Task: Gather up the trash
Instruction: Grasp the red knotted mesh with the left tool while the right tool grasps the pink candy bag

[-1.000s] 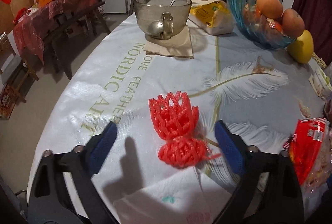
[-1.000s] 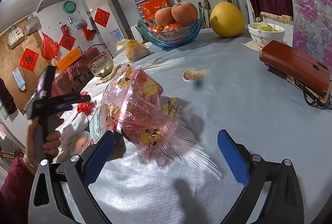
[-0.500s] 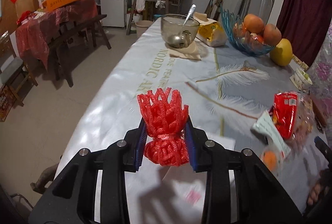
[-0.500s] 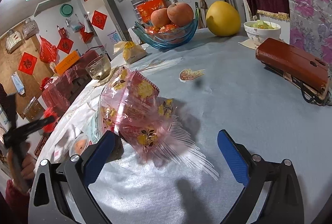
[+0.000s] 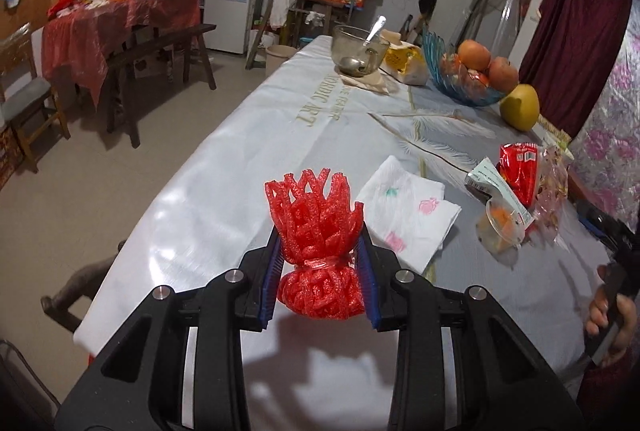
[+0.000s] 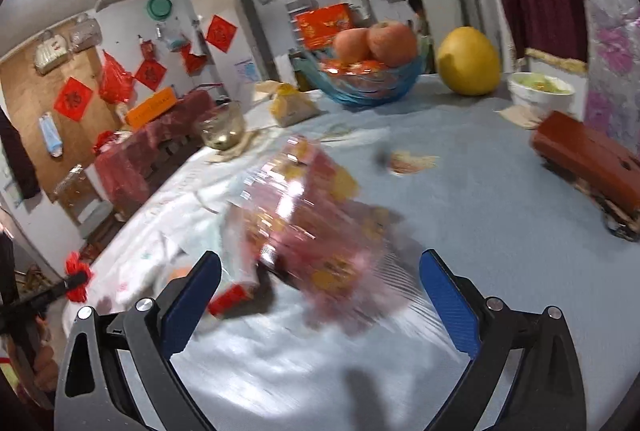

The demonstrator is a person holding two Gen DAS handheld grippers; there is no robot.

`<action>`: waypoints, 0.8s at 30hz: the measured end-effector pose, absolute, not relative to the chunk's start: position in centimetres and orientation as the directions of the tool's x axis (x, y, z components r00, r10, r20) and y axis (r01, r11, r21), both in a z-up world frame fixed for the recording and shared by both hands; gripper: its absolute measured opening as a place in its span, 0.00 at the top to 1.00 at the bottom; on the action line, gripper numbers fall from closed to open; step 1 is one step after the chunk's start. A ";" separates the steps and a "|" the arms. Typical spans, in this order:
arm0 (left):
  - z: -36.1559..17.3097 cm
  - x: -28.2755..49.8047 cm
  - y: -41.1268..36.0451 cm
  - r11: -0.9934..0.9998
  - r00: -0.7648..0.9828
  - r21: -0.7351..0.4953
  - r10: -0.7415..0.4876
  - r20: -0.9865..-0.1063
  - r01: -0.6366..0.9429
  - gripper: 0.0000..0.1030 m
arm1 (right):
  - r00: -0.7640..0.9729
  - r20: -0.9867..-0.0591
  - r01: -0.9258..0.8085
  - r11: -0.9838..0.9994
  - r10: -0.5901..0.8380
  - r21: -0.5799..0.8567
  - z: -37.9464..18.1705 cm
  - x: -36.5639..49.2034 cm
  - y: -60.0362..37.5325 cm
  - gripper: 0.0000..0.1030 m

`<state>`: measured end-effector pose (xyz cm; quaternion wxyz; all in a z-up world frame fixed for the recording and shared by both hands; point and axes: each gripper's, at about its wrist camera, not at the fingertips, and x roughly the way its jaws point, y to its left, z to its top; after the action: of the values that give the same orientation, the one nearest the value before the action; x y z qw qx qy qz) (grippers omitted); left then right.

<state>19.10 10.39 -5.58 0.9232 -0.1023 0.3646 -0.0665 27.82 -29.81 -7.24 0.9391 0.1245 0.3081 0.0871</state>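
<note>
Pinching the red foam net (image 5: 316,255) above a feather-print tablecloth (image 5: 224,199) in a cluttered room, the left gripper (image 5: 320,251) contrasts with the spread right gripper (image 6: 320,295), ahead of whose jaws a crinkled wrapper (image 6: 320,215) blurs.

Table (image 5: 248,167) carries napkin (image 5: 408,215), wrappers (image 5: 516,175), fruit bowl (image 5: 456,87), glass cup (image 5: 358,49).

Left gripper (image 5: 320,271) — jaws pinching a red foam fruit net (image 5: 316,243), pointing downward. Right gripper (image 6: 320,307) — jaws standing wide apart, gripping nothing, angling down.
</note>
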 end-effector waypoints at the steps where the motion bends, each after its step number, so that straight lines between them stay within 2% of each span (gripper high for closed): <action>1: -5.5 18.7 10.8 0.968 0.730 -0.248 -0.197 -0.654 0.039 0.66 | 0.791 -0.560 -0.085 0.951 0.246 0.298 -7.2 28.4 -29.6 0.05; 8: -5.5 17.9 11.8 0.960 0.742 -0.279 -0.204 -0.638 0.024 0.66 | 0.748 -0.617 -0.017 0.936 0.246 0.352 -9.0 32.9 -29.6 0.05; 11: -6.0 17.7 11.5 0.959 0.740 -0.283 -0.208 -0.640 0.024 0.66 | 0.773 -0.567 -0.031 0.908 0.286 0.417 -9.1 32.5 -30.6 0.06; 12: -6.1 17.7 11.5 0.957 0.738 -0.290 -0.214 -0.640 0.026 0.66 | 0.779 -0.550 -0.043 0.901 0.301 0.431 -9.0 32.4 -30.7 0.17; 15: -6.5 17.4 11.5 0.946 0.734 -0.323 -0.236 -0.637 0.023 0.66 | 0.766 -0.540 -0.076 0.884 0.348 0.462 -9.2 32.8 -30.8 0.42; 17: -6.5 17.2 11.3 0.943 0.734 -0.331 -0.243 -0.634 0.027 0.66 | 0.767 -0.529 -0.083 0.874 0.362 0.478 -9.2 32.9 -30.9 0.52; 18: -6.5 17.0 11.2 0.945 0.735 -0.327 -0.241 -0.634 0.028 0.66 | 0.773 -0.520 -0.085 0.872 0.363 0.483 -9.2 32.7 -31.0 0.56; 22: -5.8 16.1 10.7 0.953 0.748 -0.302 -0.226 -0.625 0.036 0.66 | 0.842 -0.451 -0.072 0.890 0.297 0.451 -8.0 30.8 -31.4 0.57; 24: -5.3 15.6 10.7 0.951 0.750 -0.307 -0.234 -0.619 0.043 0.66 | 0.890 -0.382 -0.087 0.914 0.251 0.397 -6.8 28.5 -30.8 0.57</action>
<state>15.56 10.68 -5.33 0.9251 -0.1382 0.3455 -0.0748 28.47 -30.82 -6.82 0.9536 0.1881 0.2176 0.0886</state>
